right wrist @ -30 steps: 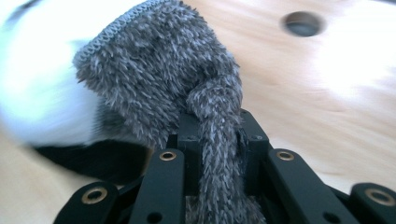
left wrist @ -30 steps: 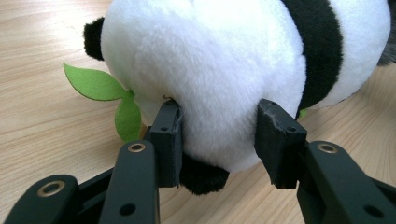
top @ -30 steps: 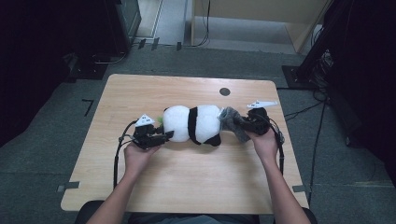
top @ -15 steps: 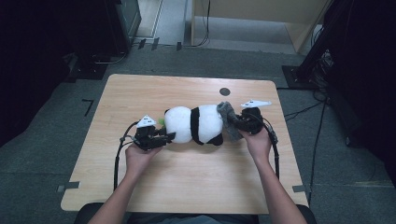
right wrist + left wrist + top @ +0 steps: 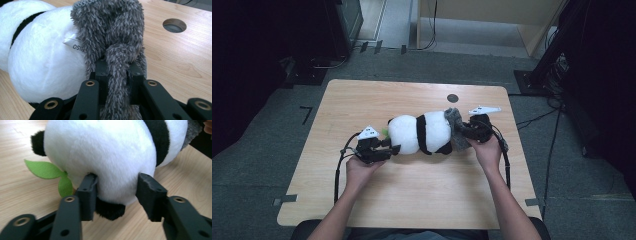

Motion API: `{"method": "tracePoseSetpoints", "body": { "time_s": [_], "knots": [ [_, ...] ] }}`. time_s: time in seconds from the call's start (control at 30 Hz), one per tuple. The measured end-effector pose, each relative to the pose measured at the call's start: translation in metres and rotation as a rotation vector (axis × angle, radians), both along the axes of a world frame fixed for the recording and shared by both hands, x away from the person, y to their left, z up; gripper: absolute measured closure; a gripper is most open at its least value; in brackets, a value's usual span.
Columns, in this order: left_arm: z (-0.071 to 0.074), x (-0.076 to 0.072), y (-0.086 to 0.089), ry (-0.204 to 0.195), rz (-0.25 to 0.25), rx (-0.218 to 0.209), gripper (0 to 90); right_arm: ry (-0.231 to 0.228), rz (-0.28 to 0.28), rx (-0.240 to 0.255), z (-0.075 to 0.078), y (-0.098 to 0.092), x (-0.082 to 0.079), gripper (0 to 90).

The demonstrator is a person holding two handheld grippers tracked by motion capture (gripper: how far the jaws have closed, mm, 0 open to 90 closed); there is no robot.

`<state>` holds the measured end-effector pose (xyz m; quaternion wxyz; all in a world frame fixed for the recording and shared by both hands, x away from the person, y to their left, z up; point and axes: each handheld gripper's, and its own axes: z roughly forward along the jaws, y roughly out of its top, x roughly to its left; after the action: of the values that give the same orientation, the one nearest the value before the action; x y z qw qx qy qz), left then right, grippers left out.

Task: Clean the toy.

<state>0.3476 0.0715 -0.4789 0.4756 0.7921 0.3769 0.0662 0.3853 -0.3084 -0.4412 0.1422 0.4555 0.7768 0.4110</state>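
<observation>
Left gripper [image 5: 116, 192] jaws just opened wider around the plush panda [image 5: 421, 133], loosening its hold. Right gripper [image 5: 117, 72] stays clamped on the grey fuzzy cloth [image 5: 112, 32], shifted left since earlier, likely pulling it over the panda.

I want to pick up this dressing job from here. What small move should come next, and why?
Probably draw the grey fuzzy garment further over the plush panda with the right gripper, which is shut on a bunched fold of it at the panda's end. The left gripper straddles the other end, its jaws just opened and its right finger off the fur, so it should close first to steady the toy.
</observation>
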Motion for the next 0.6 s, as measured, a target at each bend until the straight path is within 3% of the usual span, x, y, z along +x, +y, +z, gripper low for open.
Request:
{"method": "tracePoseSetpoints", "body": {
  "time_s": [0.07, 0.23, 0.37, 0.43, 0.53, 0.6],
  "knots": [
    [0.0, 0.0, 0.003, -0.011, 0.005, 0.023, 41.5, -0.002, 0.0, -0.002, -0.001, -0.002, 0.002, 76.5],
    [0.003, 0.005, 0.018, -0.017, 0.006, 0.017, 40.8, 0.0, -0.001, -0.002, -0.002, -0.004, 0.005, 76.5],
    [0.002, 0.016, 0.03, -0.033, 0.009, 0.035, 43.0, 0.004, 0.003, 0.0, -0.002, -0.005, 0.008, 76.5],
    [0.0, 0.024, 0.035, -0.021, 0.005, 0.022, 44.4, 0.009, 0.006, 0.003, -0.002, -0.005, 0.008, 76.5],
    [-0.001, 0.035, 0.038, -0.049, 0.003, 0.048, 48.0, 0.012, 0.011, 0.007, -0.003, -0.005, 0.009, 76.6],
    [-0.001, 0.043, 0.039, -0.038, -0.027, 0.026, 49.1, 0.015, 0.012, 0.016, -0.003, -0.005, 0.01, 76.6]
  ]
}}
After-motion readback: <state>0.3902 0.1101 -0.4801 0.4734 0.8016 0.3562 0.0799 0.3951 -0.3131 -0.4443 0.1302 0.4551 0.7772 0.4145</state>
